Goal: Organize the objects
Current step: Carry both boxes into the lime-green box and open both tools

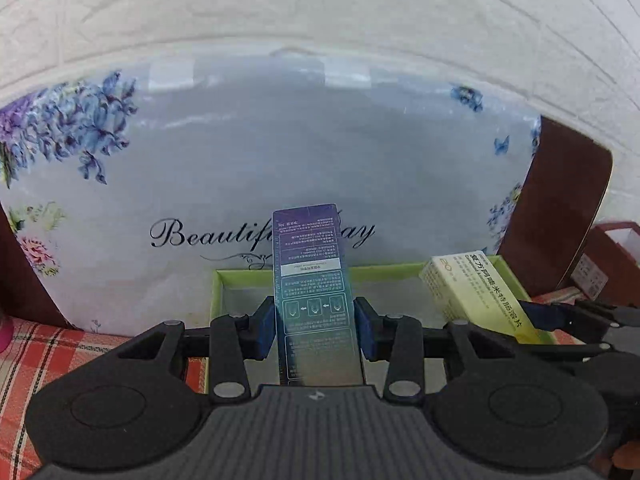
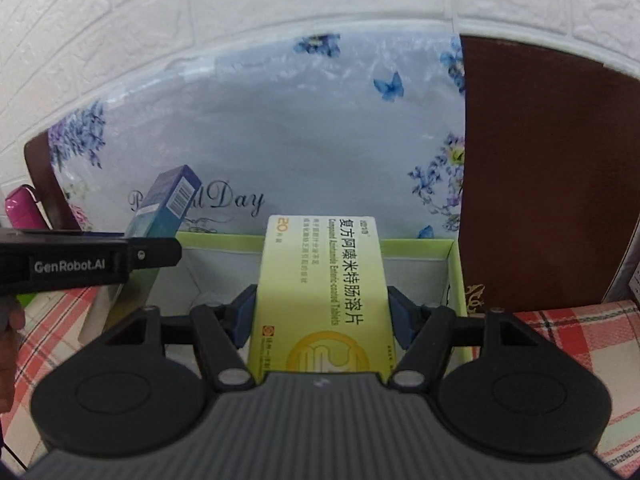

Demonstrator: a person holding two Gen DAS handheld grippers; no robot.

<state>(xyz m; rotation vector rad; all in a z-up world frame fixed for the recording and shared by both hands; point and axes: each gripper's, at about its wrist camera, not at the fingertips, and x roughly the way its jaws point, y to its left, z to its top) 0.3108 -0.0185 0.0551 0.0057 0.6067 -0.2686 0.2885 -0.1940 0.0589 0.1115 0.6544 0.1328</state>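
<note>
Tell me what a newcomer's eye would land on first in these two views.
Each gripper grips a carton over the green-rimmed open tray: the left gripper holds a tall purple-to-teal box, the right gripper a pale yellow-green tablet box. Behind stands a white floral panel lettered "Beautiful Day".

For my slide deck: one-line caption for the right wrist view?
Right gripper holds a yellow tablet box above a green tray.
</note>
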